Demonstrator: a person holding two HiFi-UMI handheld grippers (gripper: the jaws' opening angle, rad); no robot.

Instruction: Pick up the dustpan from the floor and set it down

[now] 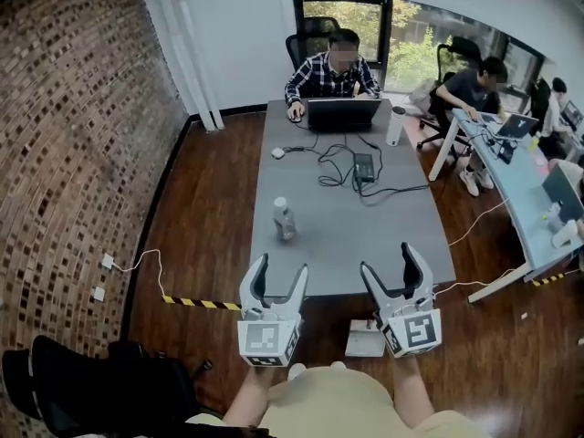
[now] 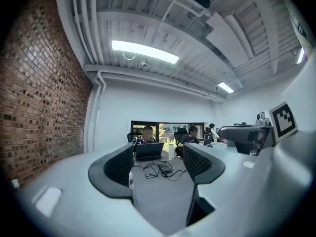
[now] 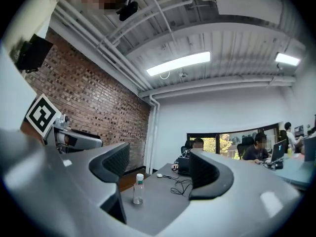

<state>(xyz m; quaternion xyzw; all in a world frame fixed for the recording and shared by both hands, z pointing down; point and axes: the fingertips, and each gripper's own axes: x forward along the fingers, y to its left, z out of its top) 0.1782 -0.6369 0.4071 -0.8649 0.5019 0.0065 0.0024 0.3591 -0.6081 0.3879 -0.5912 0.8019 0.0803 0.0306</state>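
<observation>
Shirt front (image 1: 333, 404) fills bottom centre of the head view. Chair (image 1: 91, 381), I think, is the black bulk lower left. Next out are both grippers, held up about level, tips over the near edge of the table (image 1: 347, 245).

Left gripper (image 1: 281, 266): jaws apart, nothing between them. Its own view looks through the gap straight down the table top. Right gripper (image 1: 391, 259): jaws spread wide, empty too, with only the bottle (image 3: 138, 188) and table past its gap. Neither gripper view shows the floor.

Dustpan (image 1: 364, 339): I take the pale flat thing on the floor, lower centre-right of the head view, to be it. Sits between the two grippers in frame, just left of the right one's marker cube (image 1: 415, 331), by the table's near edge. Lower in frame than the jaw tips, so I read it as below them and back toward me. Right gripper is the nearer. Looks roughly square from above with no handle visible, so I can't call its long axis.

My read: whichever gripper goes for it must tip nose-down and pull back first, and right has the shorter reach. Can't tell whether the pick is pending or already finished.

Further out: striped tape (image 1: 201, 303) on the floor left of the table, cables (image 1: 342, 167) mid-table, laptop (image 1: 343, 114) and a seated person (image 1: 330, 71) at the far end, brick wall (image 1: 73, 153) up the left side.
</observation>
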